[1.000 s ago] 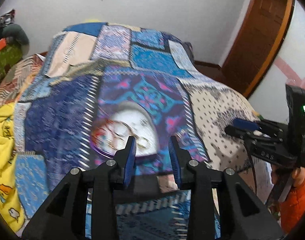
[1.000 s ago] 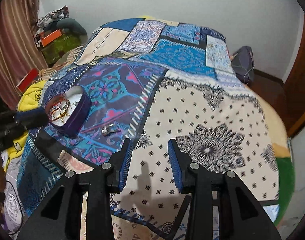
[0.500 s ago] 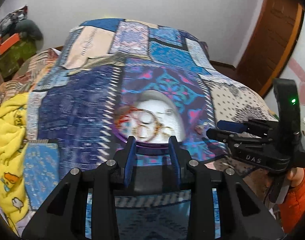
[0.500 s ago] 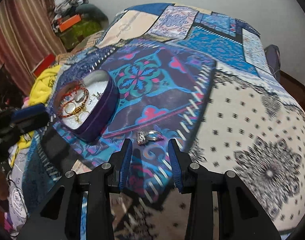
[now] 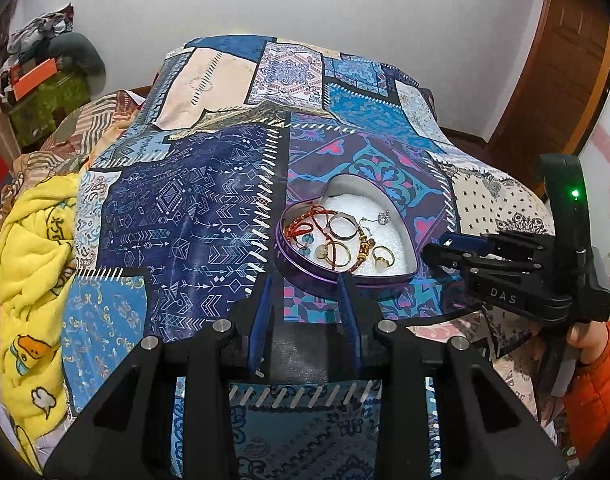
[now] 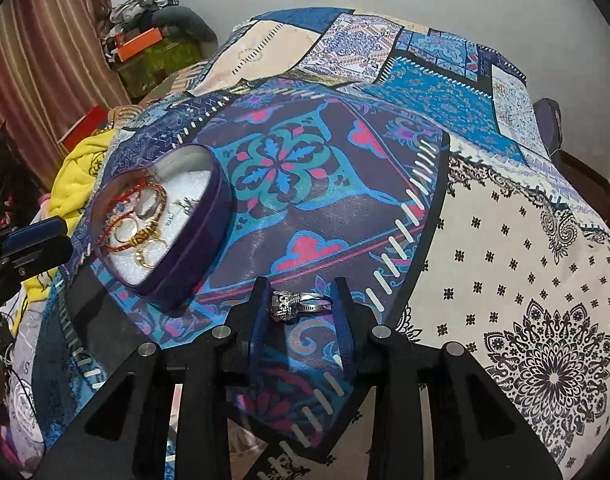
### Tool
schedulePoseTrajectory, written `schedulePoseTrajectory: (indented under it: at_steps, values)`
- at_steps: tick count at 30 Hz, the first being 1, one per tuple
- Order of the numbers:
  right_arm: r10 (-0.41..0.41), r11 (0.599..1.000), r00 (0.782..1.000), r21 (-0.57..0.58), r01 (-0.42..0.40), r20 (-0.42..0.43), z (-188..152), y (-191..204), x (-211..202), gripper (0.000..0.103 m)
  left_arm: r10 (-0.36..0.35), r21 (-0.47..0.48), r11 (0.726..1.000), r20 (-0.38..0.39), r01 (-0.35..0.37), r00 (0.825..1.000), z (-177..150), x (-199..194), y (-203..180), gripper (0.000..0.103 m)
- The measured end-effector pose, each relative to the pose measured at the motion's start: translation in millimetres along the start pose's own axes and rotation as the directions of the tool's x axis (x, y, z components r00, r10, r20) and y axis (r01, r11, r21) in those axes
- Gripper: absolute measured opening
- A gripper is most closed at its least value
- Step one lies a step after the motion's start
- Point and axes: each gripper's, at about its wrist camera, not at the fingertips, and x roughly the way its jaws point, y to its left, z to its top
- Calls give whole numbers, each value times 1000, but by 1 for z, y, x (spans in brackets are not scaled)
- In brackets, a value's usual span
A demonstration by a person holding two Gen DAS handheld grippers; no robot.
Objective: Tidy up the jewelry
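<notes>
Silver ring [image 6: 295, 304], one, lies between the right gripper's [image 6: 301, 302] parted fingers.

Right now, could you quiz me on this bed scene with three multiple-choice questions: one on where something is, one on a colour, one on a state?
1. Where is the silver ring?
A. inside the heart-shaped tin
B. on the bedspread between the fingers of the right hand-held gripper
C. on the yellow blanket

2. What colour is the outer wall of the heart-shaped tin?
A. purple
B. orange
C. green

3. How do the fingers of the right hand-held gripper stand?
A. shut on the ring
B. shut on nothing
C. open, one on either side of the ring

Answers:
1 B, the ring lies on the bedspread outside the tin, between the blue pads.
2 A, its side wall shows purple in both views.
3 C, a gap shows between the ring and the right pad.
</notes>
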Motion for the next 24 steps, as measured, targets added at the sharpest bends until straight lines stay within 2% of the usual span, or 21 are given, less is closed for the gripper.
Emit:
schedulePoseTrajectory:
  at_steps: [7, 10, 19, 24]
  values:
    - [63, 998, 993, -15, -62, 103, 19, 25, -30, 28, 14, -13, 1000, 28, -14, 1000, 0, -14, 8, 32]
    - [90, 996, 989, -41, -85, 122, 27, 38, -33, 28, 19, -27, 999, 38, -18, 999, 1, -18, 13, 32]
    - [109, 992, 992, -74, -104, 59, 30, 56, -6, 28, 35, -51, 998, 52, -32, 998, -1, -29, 28, 32]
    - [89, 993, 995, -77, -85, 48, 31, 59, -11, 29, 36, -51, 998, 59, -33, 998, -1, -34, 30, 32]
